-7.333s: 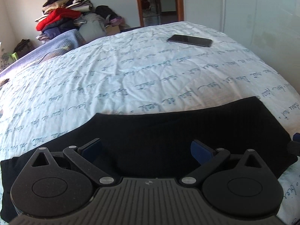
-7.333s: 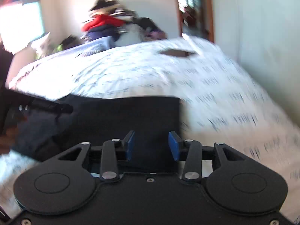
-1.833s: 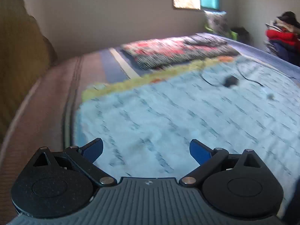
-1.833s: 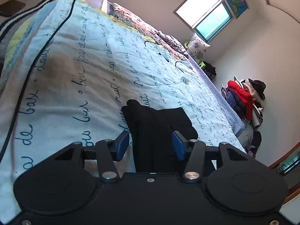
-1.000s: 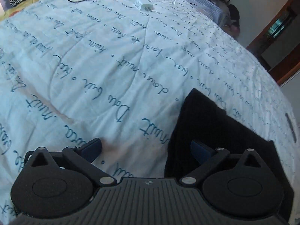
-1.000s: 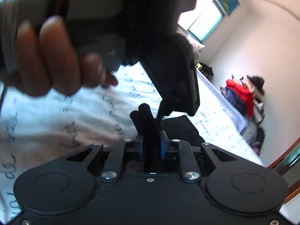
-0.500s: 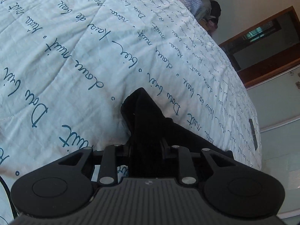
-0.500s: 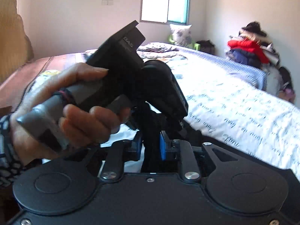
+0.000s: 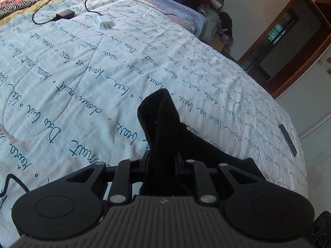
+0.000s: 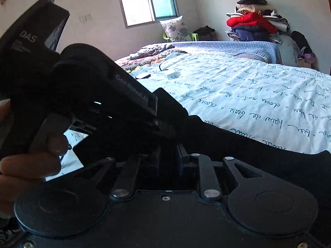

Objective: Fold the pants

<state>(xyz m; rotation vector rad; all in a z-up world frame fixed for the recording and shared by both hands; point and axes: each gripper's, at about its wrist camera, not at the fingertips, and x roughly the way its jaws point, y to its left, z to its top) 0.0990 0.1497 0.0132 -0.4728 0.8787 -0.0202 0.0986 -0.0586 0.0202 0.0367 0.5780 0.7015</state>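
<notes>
The black pants (image 9: pixel 159 119) lie on the pale blue quilt (image 9: pixel 82 72) with script print, one end pulled up off it. My left gripper (image 9: pixel 162 159) has that raised fold between its pads, and its jaws are closing on it. In the right wrist view, the pants (image 10: pixel 248 142) stretch from my right gripper (image 10: pixel 168 155) out to the right, and that gripper is shut on the cloth. The left gripper's black body (image 10: pixel 103 95) and the hand (image 10: pixel 26 165) holding it fill the left of that view, close to the right gripper.
A dark phone (image 9: pixel 287 139) lies near the quilt's right edge. A white charger (image 9: pixel 103 23) and a black adapter with cable (image 9: pixel 64 14) lie at the far end. A pile of clothes (image 10: pixel 254 24) stands against the far wall, and a doorway (image 9: pixel 289 37) is beyond the bed.
My left gripper went from open beside the pants' edge to closed on it and lifted the fold. The right gripper rolled towards level, keeping its hold on the cloth.
</notes>
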